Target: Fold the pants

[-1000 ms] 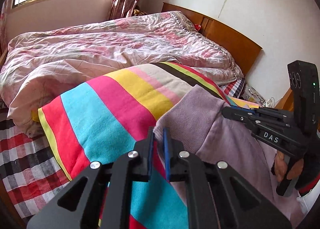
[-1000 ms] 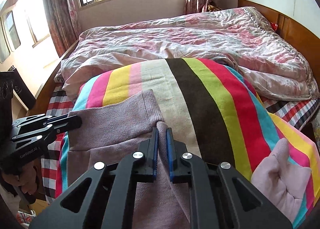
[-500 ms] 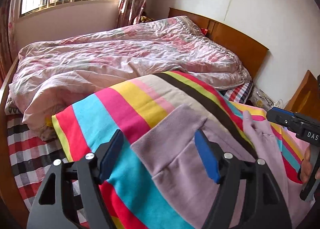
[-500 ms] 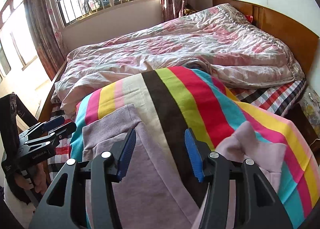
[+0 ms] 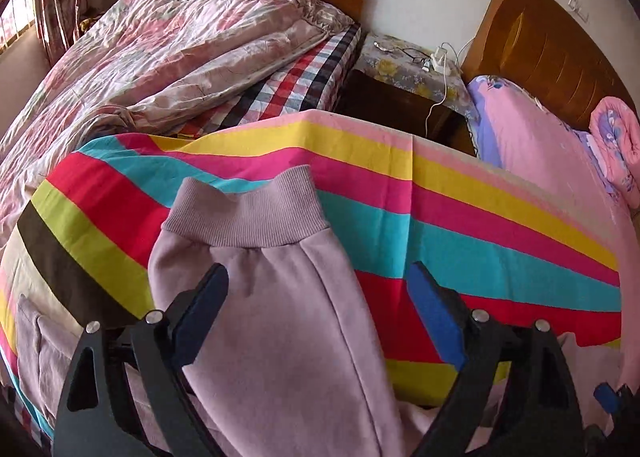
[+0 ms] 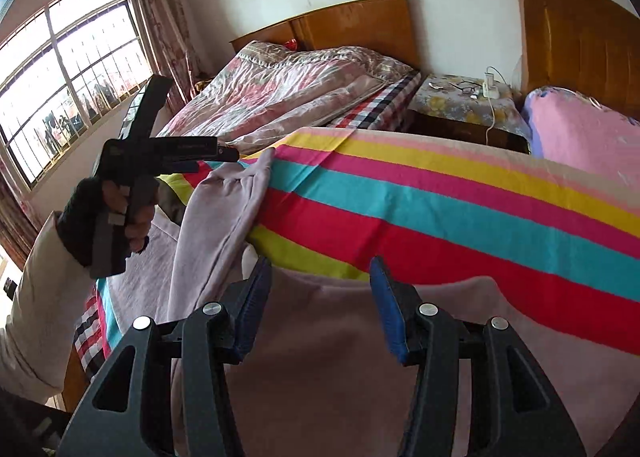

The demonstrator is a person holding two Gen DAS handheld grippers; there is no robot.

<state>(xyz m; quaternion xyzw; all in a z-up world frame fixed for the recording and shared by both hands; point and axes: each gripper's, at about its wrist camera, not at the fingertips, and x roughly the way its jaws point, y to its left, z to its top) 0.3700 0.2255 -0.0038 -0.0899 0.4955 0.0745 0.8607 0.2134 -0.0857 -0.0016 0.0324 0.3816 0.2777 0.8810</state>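
Mauve sweatpants [image 5: 280, 317] lie on a rainbow-striped sheet [image 5: 480, 217]. One leg's ribbed cuff [image 5: 248, 217] points toward the headboards. My left gripper [image 5: 316, 269] hovers over that leg, its jaws opening wide on either side of the cloth, with the pads off it. In the right wrist view the left gripper [image 6: 234, 155] is held in a hand [image 6: 120, 213] beside the leg [image 6: 224, 209]. My right gripper [image 6: 320, 263] stands open above a broad flat part of the pants [image 6: 340, 357], gripping nothing.
A rumpled pink floral duvet [image 5: 160, 37] covers the far bed. Between the two wooden headboards stands a dark nightstand [image 5: 400, 105] with a charger and cables on top. A pink pillow [image 5: 532, 145] lies at the right. A barred window [image 6: 60, 77] is at the left.
Both grippers were shut on the pants a second ago; they have let go and opened. Both have swung sideways, from facing the window to facing the headboards and the leg cuff.
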